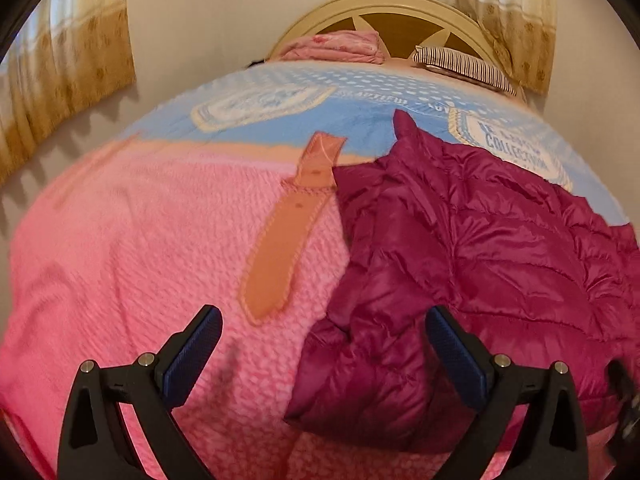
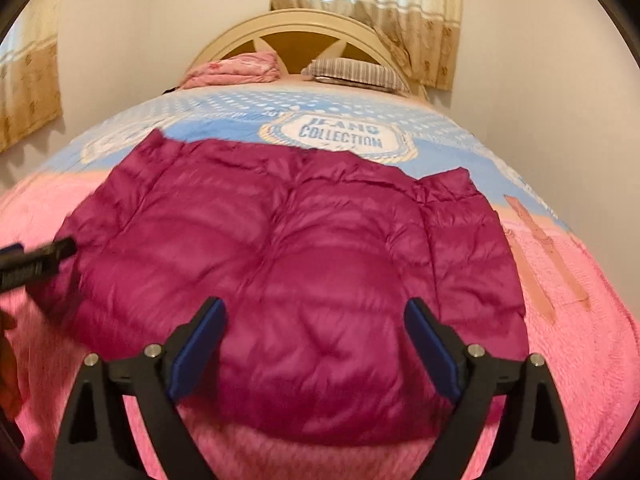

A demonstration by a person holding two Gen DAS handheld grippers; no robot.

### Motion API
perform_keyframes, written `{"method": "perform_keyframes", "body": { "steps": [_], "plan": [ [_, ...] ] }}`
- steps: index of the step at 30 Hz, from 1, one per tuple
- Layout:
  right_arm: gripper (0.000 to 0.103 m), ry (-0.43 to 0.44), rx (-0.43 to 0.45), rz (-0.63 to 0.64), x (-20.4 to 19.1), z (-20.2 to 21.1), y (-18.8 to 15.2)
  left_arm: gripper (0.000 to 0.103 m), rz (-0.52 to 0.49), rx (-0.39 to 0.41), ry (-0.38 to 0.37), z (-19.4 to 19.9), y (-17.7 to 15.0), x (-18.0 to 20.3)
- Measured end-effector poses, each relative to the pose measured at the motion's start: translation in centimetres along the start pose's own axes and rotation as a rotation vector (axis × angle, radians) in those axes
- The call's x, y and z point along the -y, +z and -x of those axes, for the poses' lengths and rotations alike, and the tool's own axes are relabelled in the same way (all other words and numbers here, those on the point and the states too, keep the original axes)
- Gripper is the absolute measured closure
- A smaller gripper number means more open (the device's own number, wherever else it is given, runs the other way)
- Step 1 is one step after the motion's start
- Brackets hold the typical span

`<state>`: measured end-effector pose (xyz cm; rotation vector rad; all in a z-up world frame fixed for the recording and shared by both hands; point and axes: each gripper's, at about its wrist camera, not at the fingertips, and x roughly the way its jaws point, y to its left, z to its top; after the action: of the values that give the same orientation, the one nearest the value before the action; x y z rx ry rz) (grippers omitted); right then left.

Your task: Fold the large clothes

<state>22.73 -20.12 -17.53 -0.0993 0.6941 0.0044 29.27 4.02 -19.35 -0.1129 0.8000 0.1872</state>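
Observation:
A magenta quilted puffer jacket (image 2: 296, 264) lies spread on the pink and blue bed blanket (image 2: 580, 360). In the left wrist view the jacket (image 1: 480, 264) fills the right side, a bunched sleeve end nearest me. My left gripper (image 1: 324, 344) is open and empty, above the jacket's left edge. My right gripper (image 2: 314, 336) is open and empty, above the jacket's near hem. The left gripper also shows as a dark shape at the left edge of the right wrist view (image 2: 36, 260), beside the jacket.
An orange belt pattern (image 1: 288, 224) runs across the blanket. A folded pink cloth (image 2: 236, 68) and a striped pillow (image 2: 352, 72) lie by the cream headboard (image 2: 296, 32). Curtains (image 2: 364, 4) hang behind; walls flank the bed.

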Motion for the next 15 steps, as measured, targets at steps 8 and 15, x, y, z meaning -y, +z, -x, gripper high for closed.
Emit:
{"method": "perform_keyframes", "body": {
  "steps": [8, 15],
  "plan": [
    [0.008, -0.049, -0.046, 0.063, -1.1, -3.0, -1.6, 0.001, 0.008, -0.058, -0.059, -2.4, -1.7, 0.8],
    [0.006, -0.046, -0.057, 0.042, -0.6, -3.7, -1.9, 0.047, -0.036, -0.05, -0.166, -1.9, -1.8, 1.8]
  ]
}}
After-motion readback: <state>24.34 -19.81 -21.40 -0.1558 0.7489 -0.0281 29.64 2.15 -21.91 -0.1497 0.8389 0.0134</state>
